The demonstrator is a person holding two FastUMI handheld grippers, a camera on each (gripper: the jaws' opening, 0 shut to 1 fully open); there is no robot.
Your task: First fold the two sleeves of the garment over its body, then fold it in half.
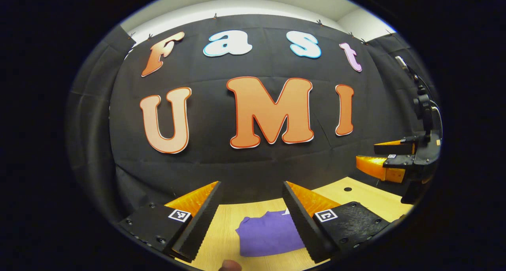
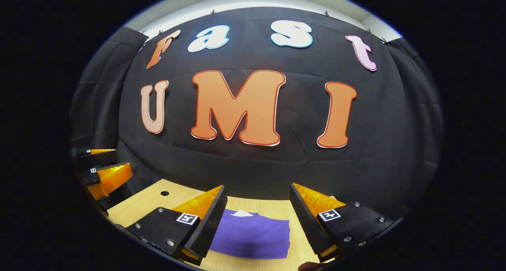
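A purple garment (image 1: 269, 233) lies folded into a compact bundle on the wooden table (image 1: 363, 200). In the left gripper view my left gripper (image 1: 251, 190) hovers above it, open, nothing between its fingers. My right gripper (image 1: 369, 156) shows farther off at the right edge, held above the table, also open. In the right gripper view the same purple garment (image 2: 253, 233) lies below and between the fingers, a small white tag (image 2: 242, 213) on its far edge. My right gripper (image 2: 257, 192) is open and empty there. My left gripper (image 2: 104, 164) appears at the left edge, above the table.
The wooden table (image 2: 146, 202) has a small dark hole (image 2: 165, 193) near its far left corner, seen again as the hole (image 1: 348, 189) in the left gripper view. The black cloth wall rises right behind the table's far edge. A fingertip (image 1: 230, 265) shows at the bottom.
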